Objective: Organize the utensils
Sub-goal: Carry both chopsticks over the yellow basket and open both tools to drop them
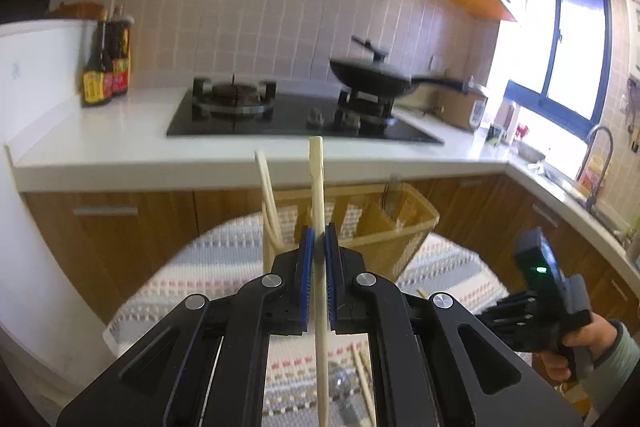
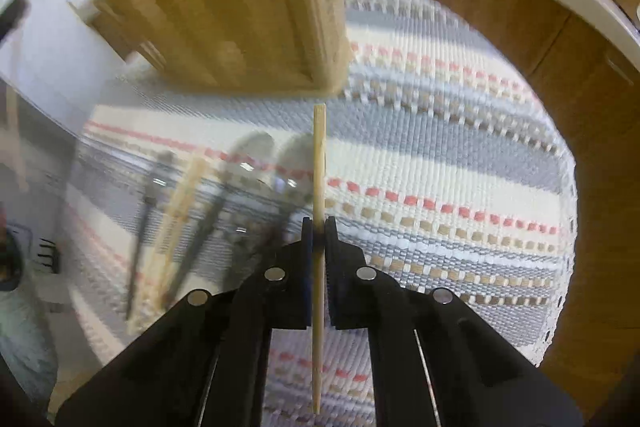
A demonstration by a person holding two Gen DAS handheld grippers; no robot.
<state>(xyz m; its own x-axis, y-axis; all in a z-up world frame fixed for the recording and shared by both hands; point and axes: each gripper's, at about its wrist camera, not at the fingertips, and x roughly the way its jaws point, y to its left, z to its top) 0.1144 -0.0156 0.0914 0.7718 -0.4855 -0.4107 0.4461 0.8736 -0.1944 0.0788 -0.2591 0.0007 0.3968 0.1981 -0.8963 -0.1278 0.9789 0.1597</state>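
The left black two-finger gripper with blue pads [image 1: 319, 239] is closed on a pale cream chopstick [image 1: 318, 187], which stands upright between the pads, its top end level with the white countertop edge [image 1: 160, 171] behind and its lower end running down past the bottom of the left wrist view. The right black two-finger gripper [image 2: 319, 231] is likewise clamped on a thin light-wood chopstick [image 2: 319, 167], held upright, its tip stopping just short of the lower edge of the woven bamboo utensil holder [image 2: 240, 7].

The holder stands on a round table covered with a striped woven cloth in grey, cream and pink [image 2: 440, 167]. In the left wrist view the holder [image 1: 400, 227] sits just beyond the left gripper, with two pale chopsticks [image 1: 268, 203] already leaning in its left compartment and dividers visible to the right.

On the cloth, left of the right gripper, lie two metal spoons [image 2: 256, 155], a dark-handled utensil [image 2: 148, 203] and another wooden chopstick [image 2: 180, 211]; all are blurred. The cloth to the right of the right gripper is open up to the table rim [image 2: 568, 227]. Brown wooden cabinet doors [image 1: 120, 227] stand near beyond the table's far edge.
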